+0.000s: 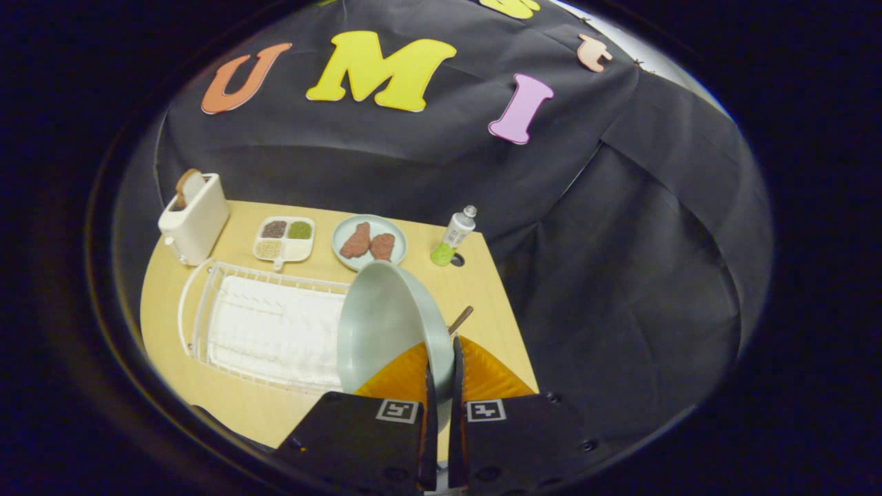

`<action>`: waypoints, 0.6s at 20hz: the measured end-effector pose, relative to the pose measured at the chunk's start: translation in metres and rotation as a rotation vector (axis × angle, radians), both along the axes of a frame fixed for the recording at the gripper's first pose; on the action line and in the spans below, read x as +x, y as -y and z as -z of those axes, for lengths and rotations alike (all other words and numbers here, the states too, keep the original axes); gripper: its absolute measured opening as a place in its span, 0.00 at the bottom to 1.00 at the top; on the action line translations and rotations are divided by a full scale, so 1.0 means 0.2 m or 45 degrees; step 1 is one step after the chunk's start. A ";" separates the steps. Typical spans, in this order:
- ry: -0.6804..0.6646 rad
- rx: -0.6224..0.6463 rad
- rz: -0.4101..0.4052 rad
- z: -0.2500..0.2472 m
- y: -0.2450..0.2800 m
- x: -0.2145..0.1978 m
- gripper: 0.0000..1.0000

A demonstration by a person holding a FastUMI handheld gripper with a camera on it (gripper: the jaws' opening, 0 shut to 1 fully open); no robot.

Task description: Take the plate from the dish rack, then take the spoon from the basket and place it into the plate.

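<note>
The gripper [441, 368] has its jaws pinched on the rim of the pale green round plate [386, 324], held on edge just right of the white wire dish rack [265, 331] (a brown spoon handle [460, 319] pokes out beyond it, over the orange basket [493, 375])

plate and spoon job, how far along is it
Done: the pale green plate is clamped by its rim in the gripper, held tilted over the right end of the white dish rack. In hand: carrying it clear of the rack. Left: set it on the wooden table, then fetch the spoon; only a brown handle pokes out beside the plate.
</note>
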State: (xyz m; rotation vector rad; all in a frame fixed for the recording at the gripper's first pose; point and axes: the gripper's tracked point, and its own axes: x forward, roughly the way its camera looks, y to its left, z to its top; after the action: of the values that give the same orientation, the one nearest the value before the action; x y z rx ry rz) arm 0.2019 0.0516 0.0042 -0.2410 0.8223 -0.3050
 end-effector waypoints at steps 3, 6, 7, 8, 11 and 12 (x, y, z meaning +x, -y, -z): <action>0.008 0.184 -0.098 0.11 -0.04 -0.18 0.12; 0.028 0.339 -0.170 0.27 -0.06 -0.34 0.11; 0.020 0.405 -0.187 0.36 -0.08 -0.39 0.12; 0.012 0.476 -0.207 0.43 -0.10 -0.44 0.12; -0.047 0.606 -0.255 0.70 -0.11 -0.54 0.12; -0.062 0.644 -0.257 0.79 -0.11 -0.57 0.12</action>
State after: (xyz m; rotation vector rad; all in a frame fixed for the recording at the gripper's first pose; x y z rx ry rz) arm 0.0880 0.0742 -0.1541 0.1434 0.8884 0.1026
